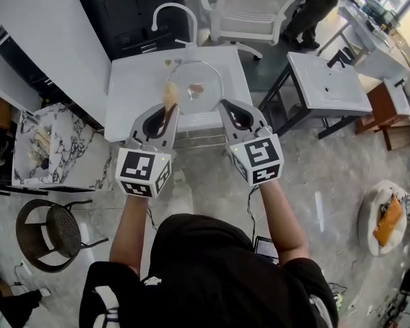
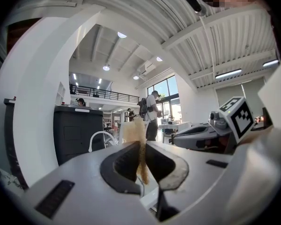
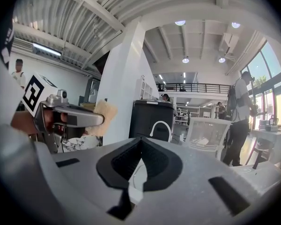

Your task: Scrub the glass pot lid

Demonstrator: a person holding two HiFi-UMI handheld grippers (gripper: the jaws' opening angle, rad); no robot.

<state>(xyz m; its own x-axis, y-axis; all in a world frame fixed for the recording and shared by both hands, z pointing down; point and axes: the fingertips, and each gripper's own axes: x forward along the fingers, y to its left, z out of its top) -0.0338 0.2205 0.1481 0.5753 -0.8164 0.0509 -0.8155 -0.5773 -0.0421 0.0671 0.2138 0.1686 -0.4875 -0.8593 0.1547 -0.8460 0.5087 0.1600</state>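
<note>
Tan sponge (image 1: 169,96) clamped in left gripper (image 1: 166,111), right gripper (image 1: 227,108) at its three o'clock, jaws together, empty, glass pot lid (image 1: 203,79) at twelve o'clock, on white sink (image 1: 133,80)

Glass lid (image 1: 197,87) lies flat on white surface (image 1: 133,94). L tongs (image 1: 166,111) pinch tan sponge (image 1: 169,96) upright at lid's left rim. R tongs (image 1: 227,105) closed, empty, just right of lid. Faucet (image 1: 174,11) behind lid.

Fuzzy sponge (image 1: 169,98), smooth glass lid (image 1: 208,80)
</note>
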